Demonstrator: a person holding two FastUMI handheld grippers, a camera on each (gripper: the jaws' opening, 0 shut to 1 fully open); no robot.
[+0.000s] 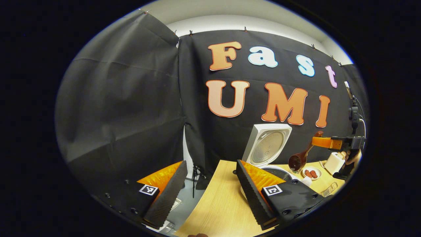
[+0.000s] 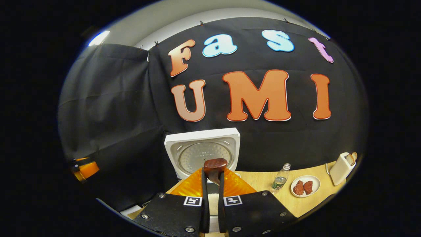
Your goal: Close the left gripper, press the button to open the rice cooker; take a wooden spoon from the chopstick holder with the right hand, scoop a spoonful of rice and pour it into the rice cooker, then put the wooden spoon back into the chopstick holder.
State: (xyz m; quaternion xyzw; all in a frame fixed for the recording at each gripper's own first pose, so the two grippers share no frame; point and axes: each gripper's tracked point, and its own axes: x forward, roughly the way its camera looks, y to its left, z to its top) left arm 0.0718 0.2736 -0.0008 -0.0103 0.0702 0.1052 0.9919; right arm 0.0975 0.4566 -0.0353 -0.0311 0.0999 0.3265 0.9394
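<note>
A: Holding the left hand-held gripper (image 1: 210, 194) spread wide above the table (image 1: 217, 204) edge, well apart from the rice cooker (image 1: 267, 148)?

B: Yes. Standing with lid up at the table's back, bare table in front.

A: Right hand-held gripper (image 2: 213, 184)?

B: Pinching the wooden spoon (image 2: 214, 168) by its handle, bowl tilting down over the open pot.

A: Chopstick holder (image 2: 341, 168)?

B: Sitting near the table's right edge, beside 1 plate (image 2: 306, 187) carrying 2 reddish pieces; bottle (image 2: 279, 179) just beside it.
</note>
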